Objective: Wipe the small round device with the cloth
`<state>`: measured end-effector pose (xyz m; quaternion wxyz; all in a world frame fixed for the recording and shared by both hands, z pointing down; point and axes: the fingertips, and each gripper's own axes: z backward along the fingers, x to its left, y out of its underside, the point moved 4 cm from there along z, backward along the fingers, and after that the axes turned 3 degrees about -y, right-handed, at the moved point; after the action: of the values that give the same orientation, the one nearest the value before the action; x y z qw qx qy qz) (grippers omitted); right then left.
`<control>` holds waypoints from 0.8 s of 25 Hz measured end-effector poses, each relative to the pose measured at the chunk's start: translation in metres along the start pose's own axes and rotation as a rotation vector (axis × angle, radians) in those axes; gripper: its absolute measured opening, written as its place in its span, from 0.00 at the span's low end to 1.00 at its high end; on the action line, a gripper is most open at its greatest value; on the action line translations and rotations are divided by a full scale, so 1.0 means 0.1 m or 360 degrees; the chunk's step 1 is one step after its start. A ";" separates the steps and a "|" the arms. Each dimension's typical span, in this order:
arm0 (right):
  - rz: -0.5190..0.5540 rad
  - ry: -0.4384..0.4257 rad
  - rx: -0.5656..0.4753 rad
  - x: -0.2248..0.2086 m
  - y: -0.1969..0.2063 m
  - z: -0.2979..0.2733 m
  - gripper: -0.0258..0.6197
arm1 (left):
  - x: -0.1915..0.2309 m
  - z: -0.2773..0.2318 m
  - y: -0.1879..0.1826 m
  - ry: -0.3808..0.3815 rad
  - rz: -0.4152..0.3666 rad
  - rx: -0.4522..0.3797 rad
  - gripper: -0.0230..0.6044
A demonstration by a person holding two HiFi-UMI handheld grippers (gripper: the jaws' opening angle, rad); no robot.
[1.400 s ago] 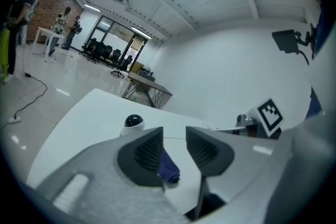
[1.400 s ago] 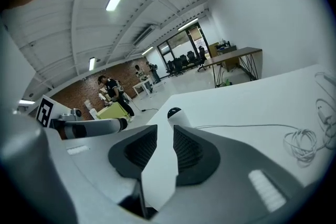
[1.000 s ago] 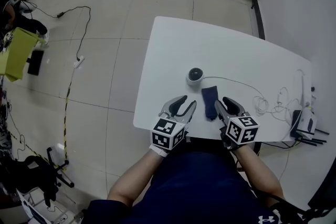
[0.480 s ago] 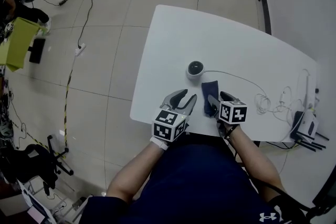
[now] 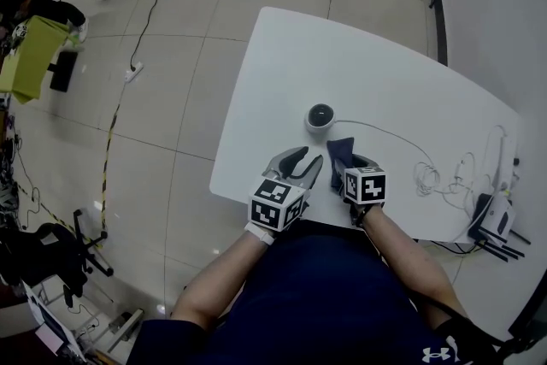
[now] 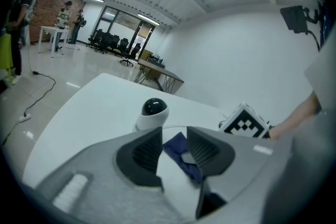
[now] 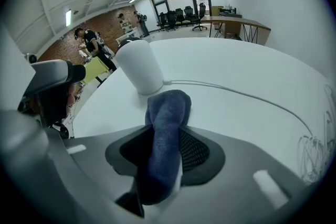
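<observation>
White table, right gripper fingers just closed on cloth, unclear overhead

text: none readable | shirt: white emblem, unlettered

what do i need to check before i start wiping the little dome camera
1. Grip: ok. The right gripper's jaws have just been closing, and the blue cloth is bunched between them.
2. Dome camera upright on the white table: ok.
3. Camera steadied: not ok. The left gripper is open, empty, short of it.
4. Cable clear of the cloth: cannot tell; it runs close past.
</observation>
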<state>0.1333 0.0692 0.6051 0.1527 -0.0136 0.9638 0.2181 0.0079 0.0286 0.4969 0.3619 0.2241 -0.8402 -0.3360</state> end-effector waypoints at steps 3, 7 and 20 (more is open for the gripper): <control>-0.0039 -0.0033 0.0004 0.00 0.02 -0.01 0.28 | 0.02 -0.01 -0.01 0.0007 0.0016 -0.0002 0.26; -0.0122 -0.0079 -0.0025 0.01 0.00 0.00 0.33 | 0.05 -0.04 -0.01 0.0012 0.0038 -0.0002 0.26; -0.0043 -0.0155 -0.0119 0.01 -0.14 0.09 0.20 | 0.17 -0.16 -0.03 -0.0055 -0.0077 -0.0021 0.25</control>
<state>0.1369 0.0609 0.5911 0.2017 -0.0218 0.9461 0.2524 0.0093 0.0094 0.5106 0.3405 0.2362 -0.8384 -0.3540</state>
